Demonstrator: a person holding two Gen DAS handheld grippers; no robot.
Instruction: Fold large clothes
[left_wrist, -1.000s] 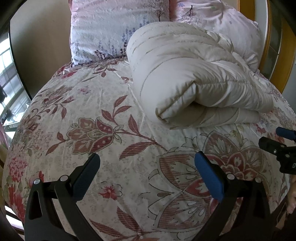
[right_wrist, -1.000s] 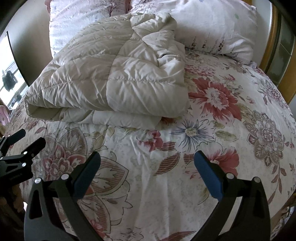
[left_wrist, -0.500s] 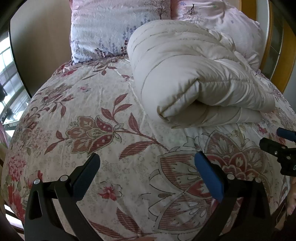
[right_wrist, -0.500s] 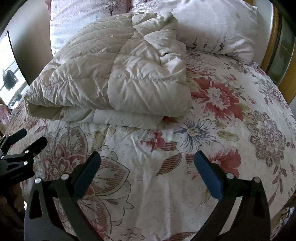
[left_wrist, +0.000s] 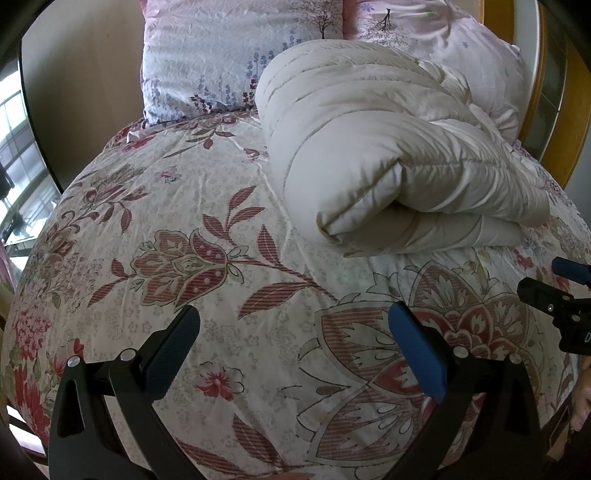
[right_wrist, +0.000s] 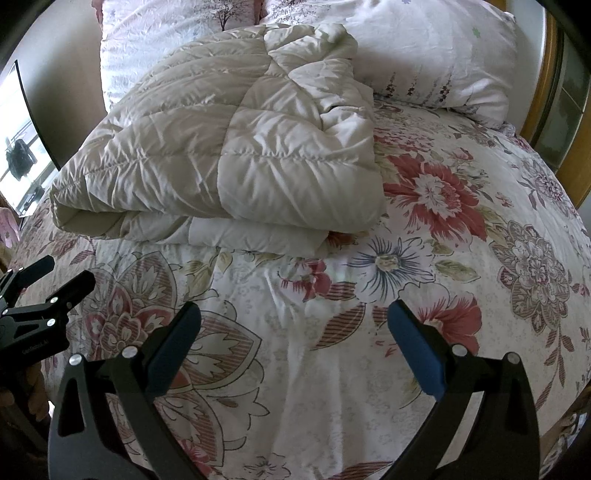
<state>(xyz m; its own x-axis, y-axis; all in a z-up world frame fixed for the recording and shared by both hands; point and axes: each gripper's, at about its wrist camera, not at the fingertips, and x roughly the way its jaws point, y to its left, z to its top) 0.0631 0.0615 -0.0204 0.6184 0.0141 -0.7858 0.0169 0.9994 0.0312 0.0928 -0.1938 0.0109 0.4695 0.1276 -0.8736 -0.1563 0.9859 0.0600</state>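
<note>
Hovering level over the floral bedspread (left_wrist: 221, 206) — left gripper (left_wrist: 295, 332) and right gripper (right_wrist: 295, 328), jaws wide, short of the folded quilt (right_wrist: 229, 147).

The folded cream quilt (left_wrist: 388, 155) hides the pillows' (left_wrist: 229, 55) lower parts; the right gripper (left_wrist: 554, 280) is cut by the frame edge.

A quilted cream garment (right_wrist: 229, 147) is showing a satiny sheen, lying on a matt floral cotton-like bedspread (right_wrist: 369, 350) beside glossy wooden boards (left_wrist: 569, 122).
</note>
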